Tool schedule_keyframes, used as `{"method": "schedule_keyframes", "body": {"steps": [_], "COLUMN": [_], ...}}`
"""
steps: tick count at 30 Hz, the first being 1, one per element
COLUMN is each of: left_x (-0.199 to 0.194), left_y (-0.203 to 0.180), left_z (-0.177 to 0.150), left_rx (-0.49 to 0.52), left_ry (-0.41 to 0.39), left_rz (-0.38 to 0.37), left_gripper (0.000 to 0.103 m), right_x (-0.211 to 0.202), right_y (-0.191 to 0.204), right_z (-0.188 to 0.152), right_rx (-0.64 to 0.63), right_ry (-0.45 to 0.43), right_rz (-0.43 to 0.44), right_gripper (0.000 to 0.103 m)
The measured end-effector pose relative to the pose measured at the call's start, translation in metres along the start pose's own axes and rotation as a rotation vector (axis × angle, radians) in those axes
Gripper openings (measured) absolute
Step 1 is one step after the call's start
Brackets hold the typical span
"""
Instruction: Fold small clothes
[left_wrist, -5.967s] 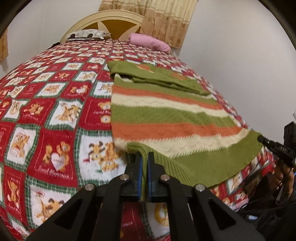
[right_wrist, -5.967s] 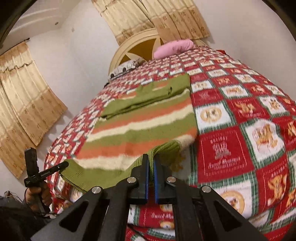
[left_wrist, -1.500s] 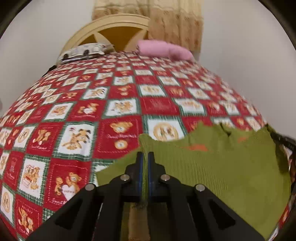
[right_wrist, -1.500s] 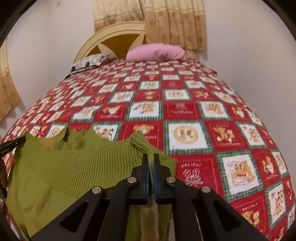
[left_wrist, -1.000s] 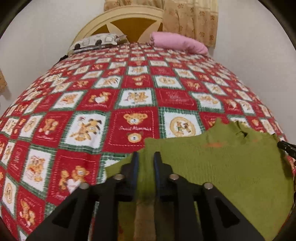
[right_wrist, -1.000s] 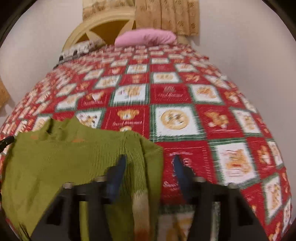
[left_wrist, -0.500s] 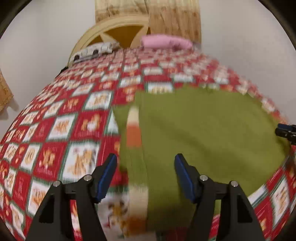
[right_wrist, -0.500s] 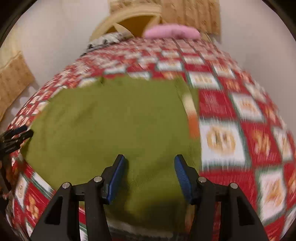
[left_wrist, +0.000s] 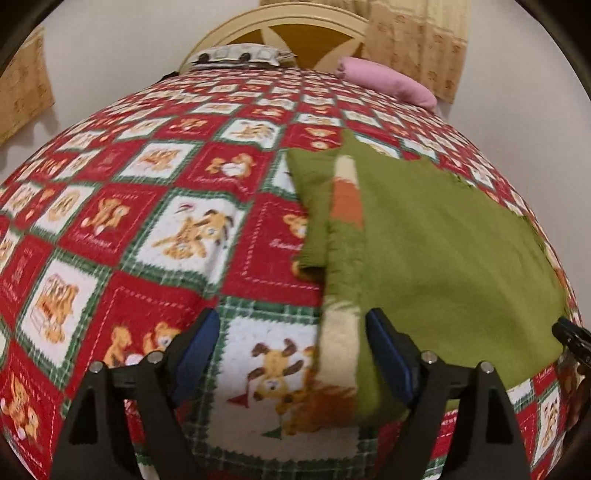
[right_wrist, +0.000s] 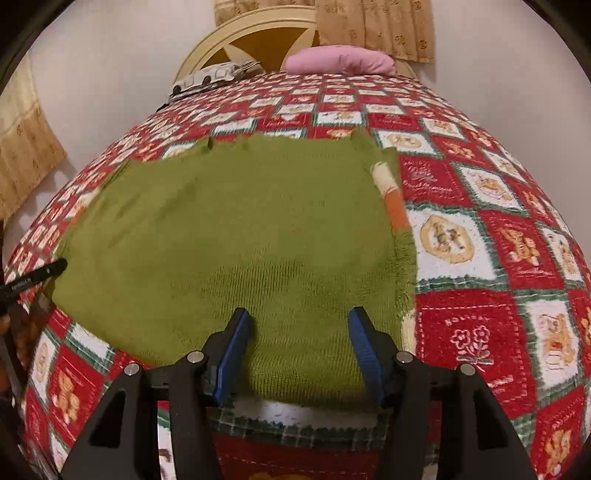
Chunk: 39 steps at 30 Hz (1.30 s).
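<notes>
A green knit sweater (left_wrist: 443, 243) lies folded on the bed, its plain green side up, with cream and orange stripes showing along one folded edge (left_wrist: 345, 199). In the right wrist view the sweater (right_wrist: 236, 229) fills the middle, with the striped edge on its right. My left gripper (left_wrist: 291, 350) is open and empty, above the sweater's near left edge. My right gripper (right_wrist: 301, 347) is open and empty, above the sweater's near edge.
The bed has a red, white and green bear-print blanket (left_wrist: 147, 221). A pink pillow (right_wrist: 340, 61) and a patterned pillow (left_wrist: 240, 55) lie by the cream headboard (right_wrist: 258, 33). The other gripper's tip shows at each view's edge (right_wrist: 33, 280).
Both grippers carried the sweater's hem up over the body, folding it in half. They then opened, let go of the sweater and drew back toward the near edge.
</notes>
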<state>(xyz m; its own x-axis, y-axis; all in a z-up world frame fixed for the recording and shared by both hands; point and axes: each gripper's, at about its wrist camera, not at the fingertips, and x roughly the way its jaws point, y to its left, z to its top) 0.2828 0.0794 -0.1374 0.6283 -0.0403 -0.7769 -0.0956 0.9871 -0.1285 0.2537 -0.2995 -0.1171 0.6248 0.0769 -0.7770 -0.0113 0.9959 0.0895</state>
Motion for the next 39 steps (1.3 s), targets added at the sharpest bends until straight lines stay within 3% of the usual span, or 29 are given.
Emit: {"method": "schedule_keyframes", "body": {"steps": [9,11,16,24,33,39], "left_x": [0.001,-0.001,-0.002,0.000,0.002,0.003], "left_y": [0.007,0.008,0.010,0.012,0.013,0.014], "left_z": [-0.004,-0.006,-0.008,-0.008,-0.007,-0.008], "left_rx": [-0.025,-0.026,-0.032,-0.038,-0.040,-0.045], "left_ry": [0.020,0.013,0.013,0.026,0.035,0.038], "left_rz": [-0.002,0.000,0.000,-0.007,-0.018,-0.029], "left_gripper": [0.094,0.094,0.098,0.101,0.102,0.102], "right_x": [-0.005,-0.012,-0.026,-0.005,0.018,-0.010], "right_y": [-0.004,0.006,0.050,0.100,0.104,0.117], "right_z": [-0.011,-0.010,-0.009,-0.003,-0.007,0.005], "right_rx": [0.055,0.035,-0.065,-0.159,-0.150,-0.133], "right_ry": [-0.021,-0.029,-0.070,-0.038,0.011,-0.088], "right_rz": [0.007,-0.031,0.019,0.048,0.015,0.054], "right_gripper": [0.057,0.057,0.057,0.057,0.062,0.062]}}
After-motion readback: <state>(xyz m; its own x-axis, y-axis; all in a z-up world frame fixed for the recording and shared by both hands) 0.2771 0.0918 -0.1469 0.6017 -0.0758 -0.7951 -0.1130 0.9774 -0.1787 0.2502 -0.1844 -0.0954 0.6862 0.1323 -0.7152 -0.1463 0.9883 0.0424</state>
